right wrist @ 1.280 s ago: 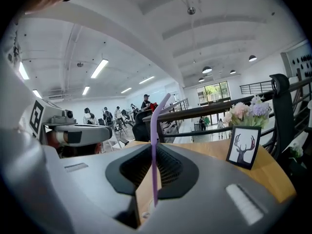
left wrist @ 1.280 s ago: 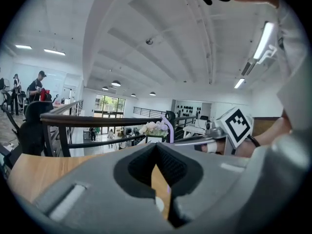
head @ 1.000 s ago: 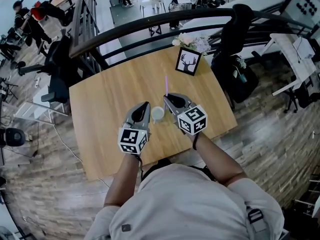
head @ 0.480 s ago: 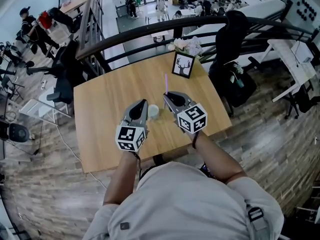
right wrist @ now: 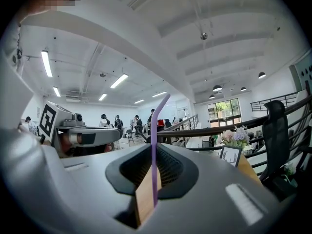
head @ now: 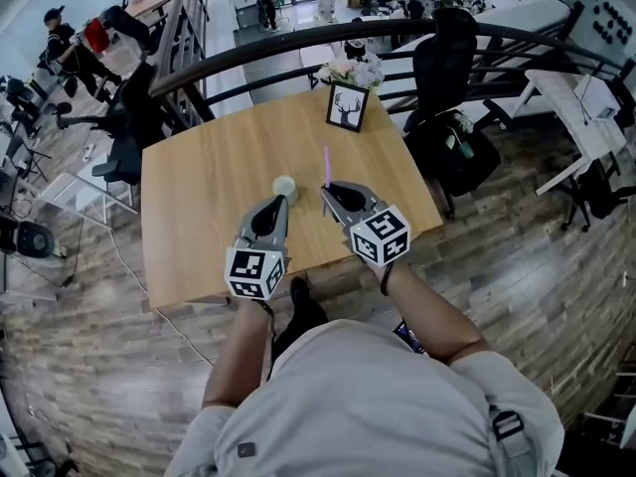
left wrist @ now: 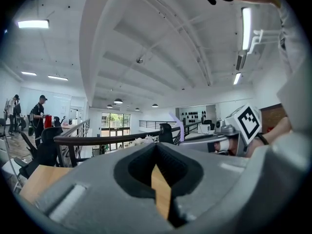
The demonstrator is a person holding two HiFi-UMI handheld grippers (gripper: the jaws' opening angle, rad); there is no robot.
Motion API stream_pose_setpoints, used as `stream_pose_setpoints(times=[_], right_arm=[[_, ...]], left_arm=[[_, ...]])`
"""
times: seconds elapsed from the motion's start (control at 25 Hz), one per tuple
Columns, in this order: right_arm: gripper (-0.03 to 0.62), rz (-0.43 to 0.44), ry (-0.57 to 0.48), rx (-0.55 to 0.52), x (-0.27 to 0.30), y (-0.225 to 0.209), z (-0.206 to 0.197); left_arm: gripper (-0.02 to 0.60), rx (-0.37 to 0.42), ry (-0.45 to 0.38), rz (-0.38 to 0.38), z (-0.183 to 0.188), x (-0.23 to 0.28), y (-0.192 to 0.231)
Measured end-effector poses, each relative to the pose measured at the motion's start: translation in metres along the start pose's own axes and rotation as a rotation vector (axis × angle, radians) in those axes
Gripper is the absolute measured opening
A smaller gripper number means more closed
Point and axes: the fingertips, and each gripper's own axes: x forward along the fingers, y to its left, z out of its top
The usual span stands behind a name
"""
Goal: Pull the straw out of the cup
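Wooden table (head: 199, 197) fills the middle of the head view. Left gripper (head: 276, 203), lower centre, is pressed together on nothing. Right gripper (head: 327, 191) sits beside it. Little cup (head: 284, 184) stands just above the left tip. The right one pinches the purple straw (head: 326, 165) upright, clear of the cup.

bright even light, strong fisheye distortion

From the head: steeply down, well above the desk (head: 189, 197), over left claw (head: 275, 199) and right claw (head: 326, 189). Along each claw, right behind its jaws: tilted up toward ceiling (left wrist: 146, 43), with the other claw off to one side. Shared by all three: railing (head: 298, 40); by head and right gripper view: framed picture (head: 345, 107).
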Motion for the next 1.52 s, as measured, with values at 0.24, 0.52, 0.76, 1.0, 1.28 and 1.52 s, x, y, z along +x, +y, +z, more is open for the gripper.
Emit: stream_pose_setpoints(times=[0.24,0.52,0.76,1.0,1.28,1.52], right_arm=[[0.035,0.022,0.008,-0.002,-0.047,0.026,-0.008],[0.035,0.027,-0.007,-0.033,-0.071,0.063,-0.004],[0.034,0.0,-0.023,-0.048,-0.078,0.1,0.001],[0.034,-0.022,-0.035,-0.057,-0.075,0.164,-0.002],[0.032,-0.066,-0.056,-0.061,-0.085,0.222,-0.01],[0.032,-0.091,-0.066,-0.057,-0.084,0.266,-0.017]], left_arm=[[0.005,-0.014,0.02,0.008,-0.009,-0.033,-0.037],[0.005,0.031,0.02,-0.009,-0.005,-0.07,-0.053],[0.005,0.015,0.013,-0.052,-0.003,-0.108,-0.051],[0.005,-0.004,0.0,-0.081,-0.001,-0.169,-0.035],[0.005,-0.001,-0.009,-0.104,-0.005,-0.231,-0.025],[0.005,0.003,-0.015,-0.126,-0.014,-0.274,-0.015]])
